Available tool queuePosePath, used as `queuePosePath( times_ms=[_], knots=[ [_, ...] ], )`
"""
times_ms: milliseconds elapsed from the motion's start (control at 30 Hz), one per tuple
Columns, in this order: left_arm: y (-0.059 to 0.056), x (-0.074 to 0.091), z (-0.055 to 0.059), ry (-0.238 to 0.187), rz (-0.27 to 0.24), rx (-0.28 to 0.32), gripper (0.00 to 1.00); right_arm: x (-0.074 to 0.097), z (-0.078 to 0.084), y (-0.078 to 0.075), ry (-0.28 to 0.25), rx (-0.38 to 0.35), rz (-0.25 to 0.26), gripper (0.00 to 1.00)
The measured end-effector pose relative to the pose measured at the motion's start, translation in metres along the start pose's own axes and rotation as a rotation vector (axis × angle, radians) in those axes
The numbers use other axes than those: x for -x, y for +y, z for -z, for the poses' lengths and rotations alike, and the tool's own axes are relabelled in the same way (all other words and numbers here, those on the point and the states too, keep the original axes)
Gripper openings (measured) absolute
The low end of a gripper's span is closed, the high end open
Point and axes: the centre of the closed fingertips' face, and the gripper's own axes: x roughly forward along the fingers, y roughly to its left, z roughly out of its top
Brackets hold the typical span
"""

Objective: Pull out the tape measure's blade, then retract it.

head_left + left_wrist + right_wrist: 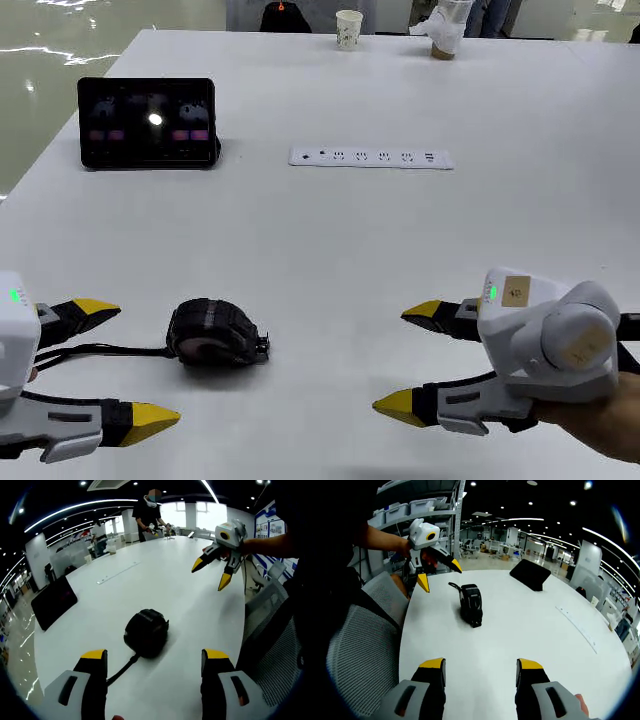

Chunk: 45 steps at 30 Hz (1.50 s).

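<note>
Tape measure (215, 333) lies on table (320, 230), just ahead of your left gripper (140, 360); long axis points its blade end toward your right gripper (398, 360), farther off. Both jaws apart, empty.

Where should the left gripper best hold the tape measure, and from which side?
Across the rounded black case of the tape measure, with the left gripper coming from the strap end. The small tab, likely the blade tip, points at the right gripper, so that end should stay free.
</note>
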Motion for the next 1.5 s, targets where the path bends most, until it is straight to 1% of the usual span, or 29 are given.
queuePosePath(
  times_ms=[100, 133, 200, 333, 400, 433, 533, 633, 800, 900, 967, 1033, 1200, 1333, 1500],
  knots=[
    [0.003, -0.005, 0.0, 0.015, 0.012, -0.035, 0.66, -0.007, -0.004, -0.003, -0.003, 0.012, -0.017, 0.51],
    [0.003, -0.008, -0.001, 0.02, 0.02, -0.035, 0.65, -0.01, -0.005, -0.004, -0.003, 0.016, -0.022, 0.51],
    [0.005, -0.012, -0.002, 0.022, 0.027, -0.038, 0.64, -0.015, -0.007, -0.005, -0.004, 0.025, -0.033, 0.5],
    [0.007, -0.022, -0.002, 0.044, 0.052, -0.078, 0.63, -0.027, -0.01, -0.003, 0.005, 0.054, -0.063, 0.46],
    [0.009, -0.026, 0.0, 0.08, 0.058, -0.105, 0.61, -0.033, -0.012, -0.002, 0.009, 0.069, -0.079, 0.46],
    [0.01, -0.028, 0.001, 0.092, 0.062, -0.131, 0.61, -0.036, -0.013, -0.002, 0.013, 0.081, -0.09, 0.45],
    [0.012, -0.032, 0.0, 0.104, 0.075, -0.151, 0.6, -0.043, -0.015, -0.002, 0.021, 0.099, -0.108, 0.44],
    [0.017, -0.034, -0.003, 0.11, 0.079, -0.177, 0.57, -0.048, -0.016, -0.003, 0.024, 0.116, -0.124, 0.43],
    [0.023, -0.038, -0.006, 0.111, 0.091, -0.192, 0.5, -0.059, -0.022, -0.003, 0.023, 0.148, -0.154, 0.4],
    [0.024, -0.04, -0.01, 0.11, 0.105, -0.211, 0.46, -0.067, -0.022, -0.003, 0.039, 0.182, -0.18, 0.38],
    [0.025, -0.042, -0.01, 0.119, 0.116, -0.228, 0.45, -0.072, -0.023, -0.002, 0.047, 0.199, -0.197, 0.37],
    [0.026, -0.043, -0.009, 0.133, 0.124, -0.25, 0.43, -0.077, -0.025, -0.001, 0.048, 0.207, -0.213, 0.36],
    [0.028, -0.047, -0.006, 0.155, 0.149, -0.27, 0.4, -0.087, -0.025, 0.002, 0.063, 0.233, -0.242, 0.33],
    [0.028, -0.05, -0.002, 0.181, 0.174, -0.288, 0.39, -0.095, -0.026, 0.003, 0.068, 0.239, -0.256, 0.31],
    [0.03, -0.054, 0.0, 0.2, 0.181, -0.297, 0.38, -0.106, -0.026, 0.005, 0.073, 0.237, -0.271, 0.28]
  ],
)
